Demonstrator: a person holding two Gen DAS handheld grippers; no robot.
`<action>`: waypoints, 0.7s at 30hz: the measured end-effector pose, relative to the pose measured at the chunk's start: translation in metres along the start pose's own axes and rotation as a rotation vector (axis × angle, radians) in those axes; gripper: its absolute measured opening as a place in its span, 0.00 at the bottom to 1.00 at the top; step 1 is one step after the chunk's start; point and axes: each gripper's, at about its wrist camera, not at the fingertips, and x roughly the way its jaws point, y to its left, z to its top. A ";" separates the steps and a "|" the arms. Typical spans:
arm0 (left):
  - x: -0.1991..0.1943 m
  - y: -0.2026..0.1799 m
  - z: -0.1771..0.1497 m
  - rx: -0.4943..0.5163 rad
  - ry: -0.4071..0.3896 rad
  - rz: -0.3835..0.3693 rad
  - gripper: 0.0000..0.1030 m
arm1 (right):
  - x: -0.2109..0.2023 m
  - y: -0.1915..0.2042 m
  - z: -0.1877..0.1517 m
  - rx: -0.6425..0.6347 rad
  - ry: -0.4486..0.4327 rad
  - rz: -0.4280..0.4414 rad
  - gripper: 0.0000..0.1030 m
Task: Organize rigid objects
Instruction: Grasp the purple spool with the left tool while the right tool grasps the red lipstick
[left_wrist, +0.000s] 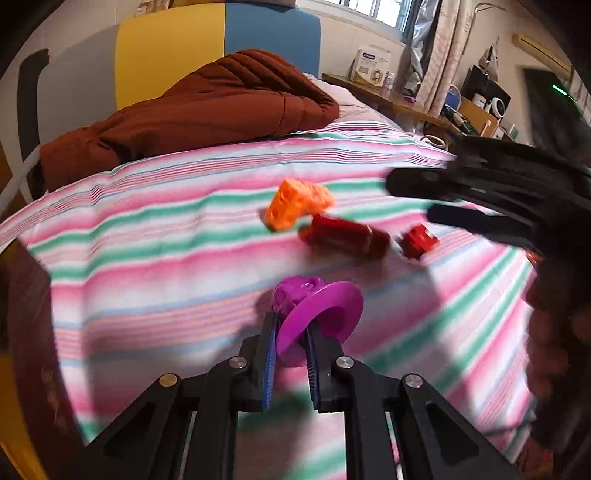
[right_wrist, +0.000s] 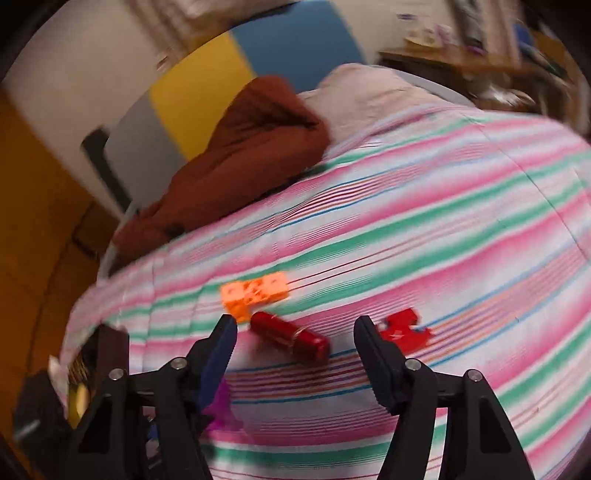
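Note:
My left gripper (left_wrist: 291, 321) is shut on a purple plastic toy (left_wrist: 317, 314) with a round flange, held just above the striped bedsheet (left_wrist: 166, 251). Beyond it lie an orange holed block (left_wrist: 295, 205), a dark red cylinder (left_wrist: 343, 236) and a small red piece (left_wrist: 419, 240). My right gripper (right_wrist: 295, 328) stands open, and the dark red cylinder (right_wrist: 291, 334) lies on the sheet between and just beyond its fingertips, untouched. The orange block (right_wrist: 255, 291) lies behind its left finger and the red piece (right_wrist: 404, 328) beside its right finger. The right gripper (left_wrist: 417, 197) also enters the left wrist view from the right.
A rust-brown quilt (left_wrist: 207, 107) is heaped at the head of the bed against a yellow and blue headboard (left_wrist: 214, 48). A dark box (right_wrist: 99, 354) sits at the bed's left edge. A cluttered wooden desk (left_wrist: 406, 99) stands to the right.

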 end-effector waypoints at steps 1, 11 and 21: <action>-0.005 -0.001 -0.005 0.006 -0.006 0.002 0.13 | 0.001 0.004 -0.002 -0.032 0.004 -0.003 0.65; -0.056 -0.008 -0.047 0.046 -0.043 -0.049 0.13 | 0.041 0.041 -0.011 -0.304 0.045 -0.079 0.65; -0.094 0.000 -0.060 0.034 -0.089 -0.067 0.13 | 0.054 0.041 -0.021 -0.349 0.115 -0.107 0.27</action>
